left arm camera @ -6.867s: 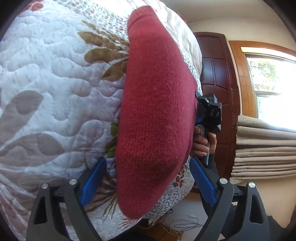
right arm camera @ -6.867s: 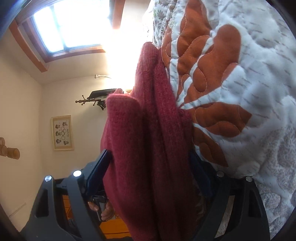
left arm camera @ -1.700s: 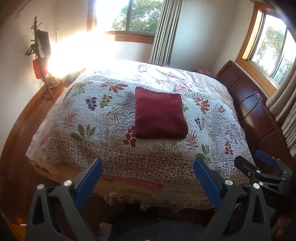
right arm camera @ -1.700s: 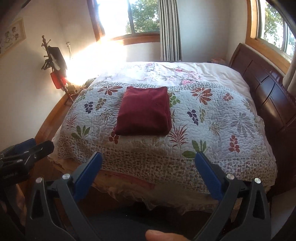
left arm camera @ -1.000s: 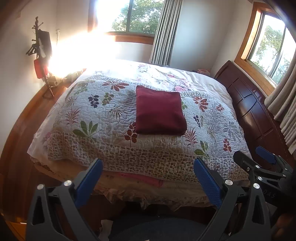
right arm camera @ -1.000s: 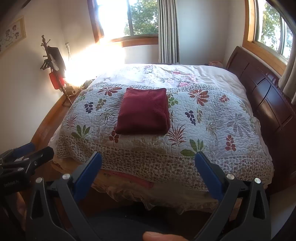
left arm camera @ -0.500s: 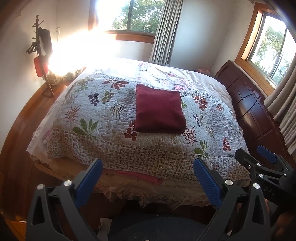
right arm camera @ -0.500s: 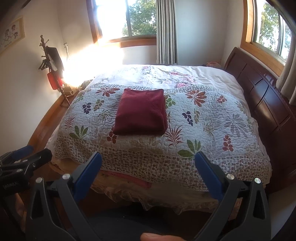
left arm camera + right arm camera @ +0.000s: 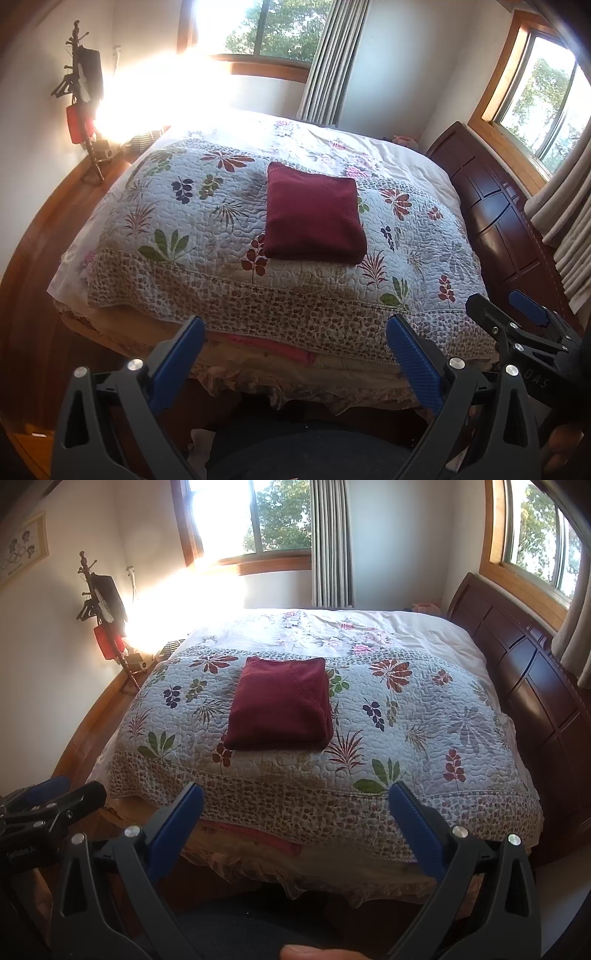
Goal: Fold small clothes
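A dark red knit garment (image 9: 312,218) (image 9: 280,703) lies folded into a neat rectangle on the floral quilt (image 9: 207,236) (image 9: 424,716) near the middle of the bed. My left gripper (image 9: 295,354) hangs well back from the bed's foot, open and empty. My right gripper (image 9: 295,821) is also open with nothing in it, equally far from the garment. In each wrist view the other gripper shows at the frame's edge: the right gripper (image 9: 517,314) and the left gripper (image 9: 62,797).
A dark wooden headboard (image 9: 495,206) (image 9: 532,672) runs along the bed's right side. A coat stand with bags (image 9: 83,96) (image 9: 101,609) stands at the far left corner. Windows and grey curtains (image 9: 330,542) line the far wall. A fingertip (image 9: 314,952) shows at the bottom edge.
Seven seconds ago both grippers were close against the red garment on the quilt. Since then they have pulled back beyond the bed's foot; over the last second the view has only drifted slightly.
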Action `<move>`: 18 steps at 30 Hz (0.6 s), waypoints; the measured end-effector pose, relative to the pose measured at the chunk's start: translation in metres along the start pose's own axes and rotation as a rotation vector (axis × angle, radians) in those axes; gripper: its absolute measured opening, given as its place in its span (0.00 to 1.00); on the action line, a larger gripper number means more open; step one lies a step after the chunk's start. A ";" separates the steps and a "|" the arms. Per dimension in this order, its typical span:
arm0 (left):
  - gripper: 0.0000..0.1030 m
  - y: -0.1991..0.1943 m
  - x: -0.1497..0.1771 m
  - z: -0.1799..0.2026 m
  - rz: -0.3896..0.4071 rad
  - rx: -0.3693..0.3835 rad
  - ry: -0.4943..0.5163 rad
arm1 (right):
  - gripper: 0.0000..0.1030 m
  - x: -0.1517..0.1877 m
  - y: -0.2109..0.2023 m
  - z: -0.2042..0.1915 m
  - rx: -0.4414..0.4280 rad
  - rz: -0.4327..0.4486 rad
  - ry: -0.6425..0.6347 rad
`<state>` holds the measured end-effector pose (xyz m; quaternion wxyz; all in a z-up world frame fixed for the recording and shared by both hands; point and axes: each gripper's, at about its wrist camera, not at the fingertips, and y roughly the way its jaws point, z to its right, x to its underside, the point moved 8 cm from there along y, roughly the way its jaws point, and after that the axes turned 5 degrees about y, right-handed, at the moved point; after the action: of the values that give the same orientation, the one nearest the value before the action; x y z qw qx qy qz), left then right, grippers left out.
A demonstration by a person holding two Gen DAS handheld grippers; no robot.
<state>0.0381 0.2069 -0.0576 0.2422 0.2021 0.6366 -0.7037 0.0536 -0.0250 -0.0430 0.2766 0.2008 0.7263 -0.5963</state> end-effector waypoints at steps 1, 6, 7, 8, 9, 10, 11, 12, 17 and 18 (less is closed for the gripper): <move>0.96 0.001 0.000 0.001 -0.002 0.002 0.002 | 0.97 0.000 0.000 0.000 0.000 0.000 0.000; 0.96 0.003 -0.001 0.003 -0.003 0.007 0.007 | 0.97 0.000 0.001 0.000 0.001 0.000 -0.006; 0.96 0.003 -0.001 0.003 -0.003 0.009 0.005 | 0.97 0.000 0.001 0.001 0.001 0.000 -0.008; 0.96 0.003 -0.001 0.004 -0.003 0.010 0.005 | 0.97 0.000 0.001 0.001 0.002 0.001 -0.009; 0.96 0.003 -0.001 0.004 -0.004 0.011 0.004 | 0.97 -0.001 0.001 0.002 0.003 0.001 -0.010; 0.96 0.004 -0.001 0.004 -0.005 0.012 0.004 | 0.97 -0.001 0.002 0.002 0.004 0.001 -0.011; 0.96 0.004 0.000 0.005 -0.007 0.013 0.003 | 0.97 -0.001 0.002 0.003 0.005 0.002 -0.011; 0.96 0.005 0.000 0.006 -0.008 0.015 0.004 | 0.97 -0.001 0.003 0.003 0.007 0.003 -0.011; 0.96 0.006 -0.001 0.007 -0.008 0.018 0.006 | 0.97 -0.002 0.003 0.002 0.013 0.010 -0.015; 0.96 0.006 -0.001 0.007 -0.007 0.018 0.005 | 0.97 -0.002 0.003 0.003 0.012 0.010 -0.015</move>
<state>0.0427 0.2000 -0.0606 0.2360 0.2038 0.6317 -0.7097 0.0574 -0.0269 -0.0437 0.2837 0.2015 0.7196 -0.6009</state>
